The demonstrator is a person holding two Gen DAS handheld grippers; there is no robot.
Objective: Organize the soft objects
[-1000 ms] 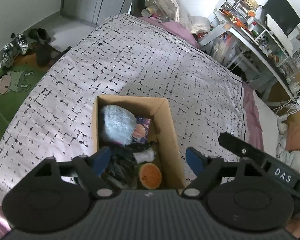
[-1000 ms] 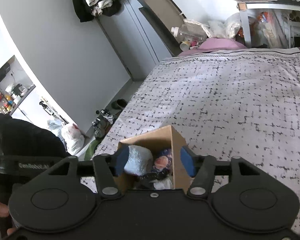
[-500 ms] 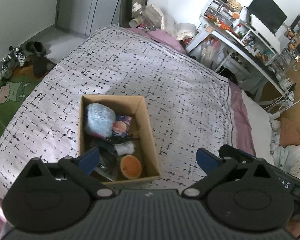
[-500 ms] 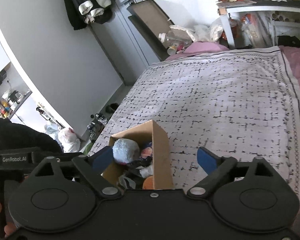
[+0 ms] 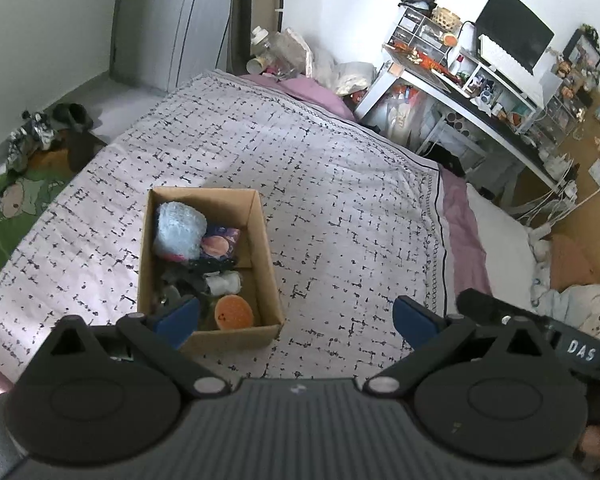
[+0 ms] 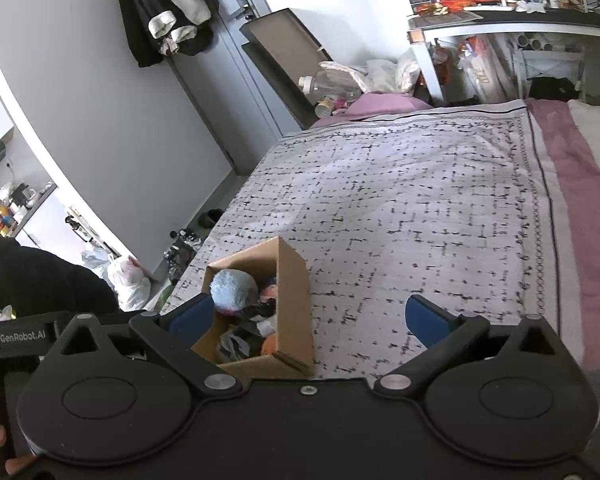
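Note:
An open cardboard box (image 5: 266, 248) sits on the bed. Inside it are a light blue fluffy toy (image 5: 178, 232), a purple and pink item (image 5: 220, 243), a white roll (image 5: 222, 283), an orange ball (image 5: 234, 312) and some dark pieces. My left gripper (image 5: 296, 317) hovers above the box's near end, open and holding nothing. The right wrist view shows the same box (image 6: 294, 300) with the blue toy (image 6: 234, 290) in it. My right gripper (image 6: 309, 316) hangs over its near corner, jaws opening, with nothing between the pads.
A black-patterned white quilt (image 5: 340, 200) covers the bed, with a white pillow (image 5: 500, 240) at the right. A cluttered desk (image 5: 480, 92) stands beyond the bed. Shoes (image 5: 40, 132) and a green rug (image 5: 20, 208) lie on the floor. A person in dark clothes (image 6: 40, 280) is at the left.
Both grippers have drawn back and up from the box, which now looks smaller and farther off. Both pairs of jaws have spread wider, the right one by much more.

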